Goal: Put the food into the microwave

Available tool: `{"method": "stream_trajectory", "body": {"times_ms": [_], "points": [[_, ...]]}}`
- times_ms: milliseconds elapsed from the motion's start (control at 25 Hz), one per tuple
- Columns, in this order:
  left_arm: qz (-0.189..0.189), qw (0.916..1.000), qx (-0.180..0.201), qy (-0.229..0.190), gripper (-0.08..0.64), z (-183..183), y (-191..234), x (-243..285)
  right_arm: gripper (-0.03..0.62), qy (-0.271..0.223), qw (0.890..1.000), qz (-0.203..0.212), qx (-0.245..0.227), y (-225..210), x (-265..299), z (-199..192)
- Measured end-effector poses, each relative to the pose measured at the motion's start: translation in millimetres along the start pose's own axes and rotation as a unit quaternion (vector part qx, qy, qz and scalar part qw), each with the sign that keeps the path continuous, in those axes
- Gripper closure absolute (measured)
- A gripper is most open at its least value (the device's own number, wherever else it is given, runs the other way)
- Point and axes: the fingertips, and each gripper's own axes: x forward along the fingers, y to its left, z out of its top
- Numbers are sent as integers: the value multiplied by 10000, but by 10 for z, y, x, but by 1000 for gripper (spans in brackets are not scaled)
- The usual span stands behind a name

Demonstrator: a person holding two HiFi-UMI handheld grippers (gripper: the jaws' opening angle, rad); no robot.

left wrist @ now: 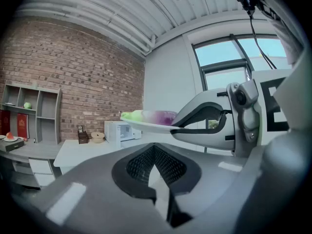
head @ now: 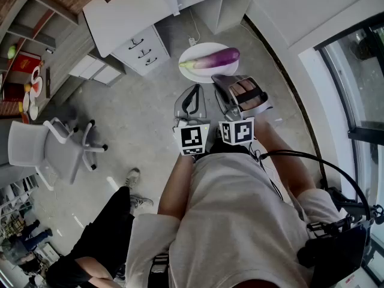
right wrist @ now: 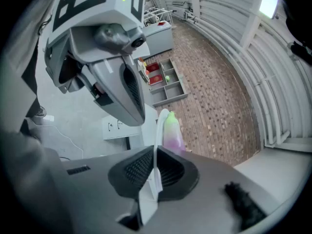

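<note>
**Plate held out in front, microwave ahead and to the left**

The right gripper point(head: 223, 80) has its jaws nearly closed, pinching the near rim of a white plate point(head: 193, 53). The plate reaches forward, away from the jaws, and is carried in the air over the floor. An eggplant point(head: 216, 59) lies on it, its long axis crosswise to the gripper's line, green end to the left.

The left gripper point(head: 192, 92) sits just beside the right one. Its jaws are closed together with nothing between them.

The microwave point(left wrist: 118, 130) stands on the white desk point(left wrist: 80, 152) by the brick wall, well apart from the plate, ahead and leftward. Whether its door is open is too small to tell.

The plate must likely go in far edge first. The empty left gripper, on the microwave's side, seems better placed for the door.
</note>
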Motion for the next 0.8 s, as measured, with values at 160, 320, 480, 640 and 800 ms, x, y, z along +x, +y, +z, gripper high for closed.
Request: {"method": "stream_trajectory", "body": {"times_ms": [160, 320, 480, 640, 800], "points": [[-24, 10000, 7, 13, 554, -14, -17, -4, 568, -24, 10000, -6, 13, 23, -11, 10], [-54, 10000, 14, 20, 554, -25, -13, 1, 568, -46, 10000, -24, 28, 33, -10, 31], [-68, 10000, 9, 31, 554, -32, -30, -8, 568, -33, 10000, -34, 38, 36, -19, 25], [-82, 10000, 28, 36, 554, -24, -56, 24, 568, -23, 10000, -56, 53, 18, -22, -21], [-124, 9999, 57, 58, 554, -20, -89, 69, 568, 4, 9999, -87, 95, -5, -23, -93]]}}
